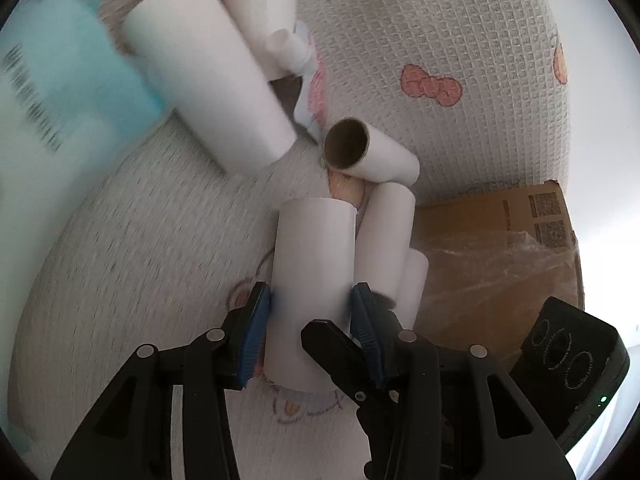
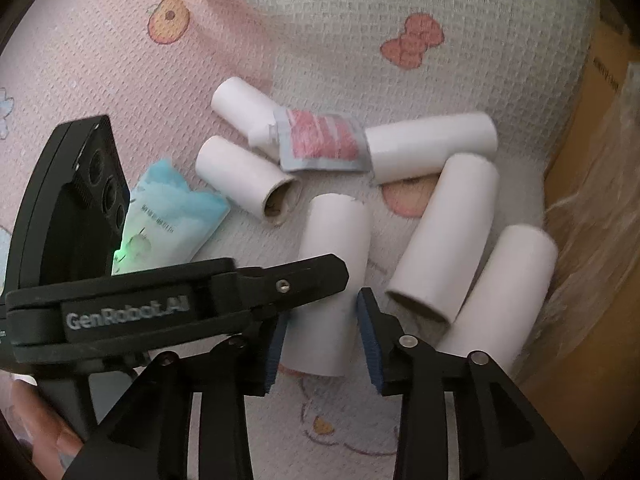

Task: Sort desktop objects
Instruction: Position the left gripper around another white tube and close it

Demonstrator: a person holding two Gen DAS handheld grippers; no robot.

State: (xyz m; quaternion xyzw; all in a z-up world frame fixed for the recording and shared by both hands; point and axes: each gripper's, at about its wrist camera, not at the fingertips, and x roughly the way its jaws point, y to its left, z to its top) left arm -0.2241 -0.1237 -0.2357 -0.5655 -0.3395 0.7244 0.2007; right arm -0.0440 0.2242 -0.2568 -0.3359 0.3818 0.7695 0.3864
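While the left gripper (image 1: pixel 312 316) was clamped on the near white tube (image 1: pixel 312 248), blue pads pressed to both its sides, the right gripper (image 2: pixel 322 344) stood open around the same tube's lower end; contact there could not be judged. The tube lay on the patterned cloth (image 2: pixel 400 8). Just beside it lay two more tubes (image 2: pixel 444 236), next to a cardboard box (image 1: pixel 500 240). Farther off lay a blue pouch (image 2: pixel 172 216) and a pink sachet (image 2: pixel 324 140).

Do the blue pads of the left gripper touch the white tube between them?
Touching. The left wrist view shows both pads of the left gripper lying against the sides of the white tube, with no gap.
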